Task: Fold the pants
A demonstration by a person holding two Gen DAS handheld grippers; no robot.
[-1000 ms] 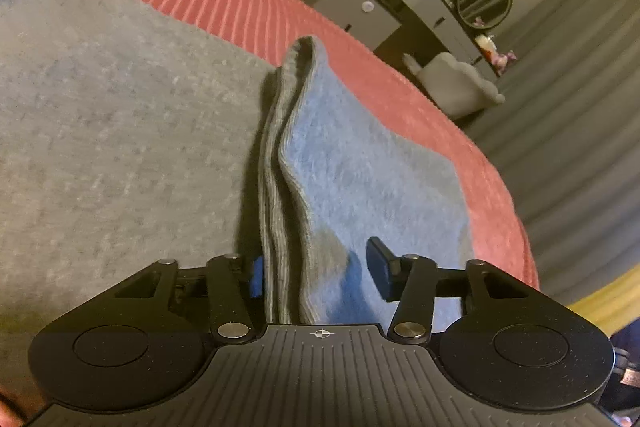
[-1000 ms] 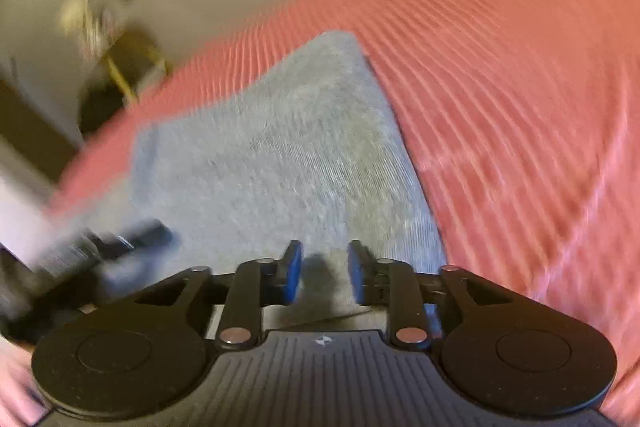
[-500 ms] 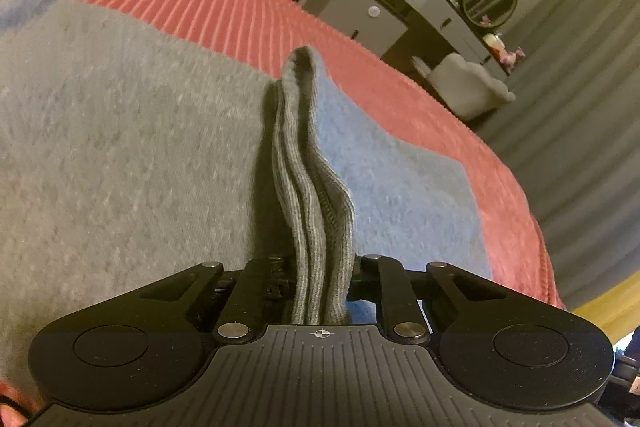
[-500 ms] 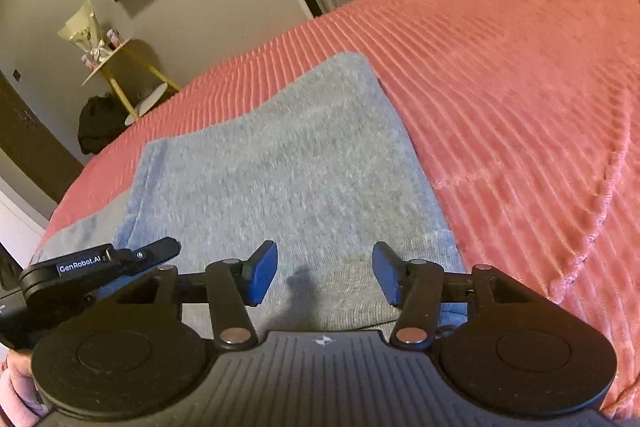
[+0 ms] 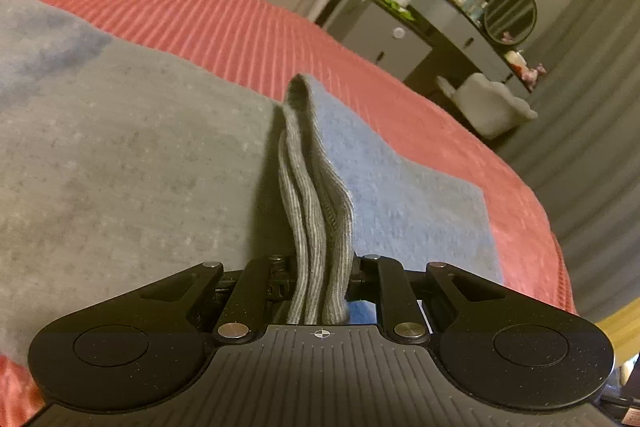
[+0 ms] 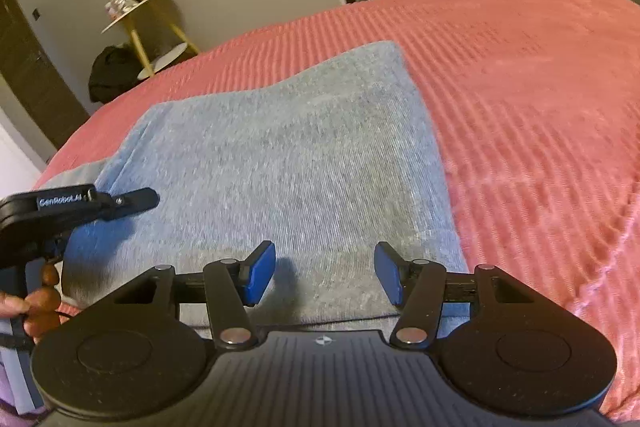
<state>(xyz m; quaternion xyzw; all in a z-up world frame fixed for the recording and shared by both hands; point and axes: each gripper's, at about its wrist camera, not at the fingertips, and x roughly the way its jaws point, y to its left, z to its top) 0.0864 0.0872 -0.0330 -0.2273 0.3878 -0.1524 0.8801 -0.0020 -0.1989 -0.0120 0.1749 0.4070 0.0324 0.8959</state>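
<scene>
Bedroom setting: a bed (image 6: 520,75) under a ribbed coral bedspread fills both views, with a grey cabinet (image 5: 384,39) at upper right of the left wrist frame. Grey pants (image 6: 280,167) lie partly folded across the frame centre. Left gripper (image 5: 320,275), bottom centre, is clamped on a raised ribbed edge of the pants; right gripper (image 6: 325,275) stands moderately wide, nothing between its blue pads (image 6: 260,273), above the near hem.
</scene>
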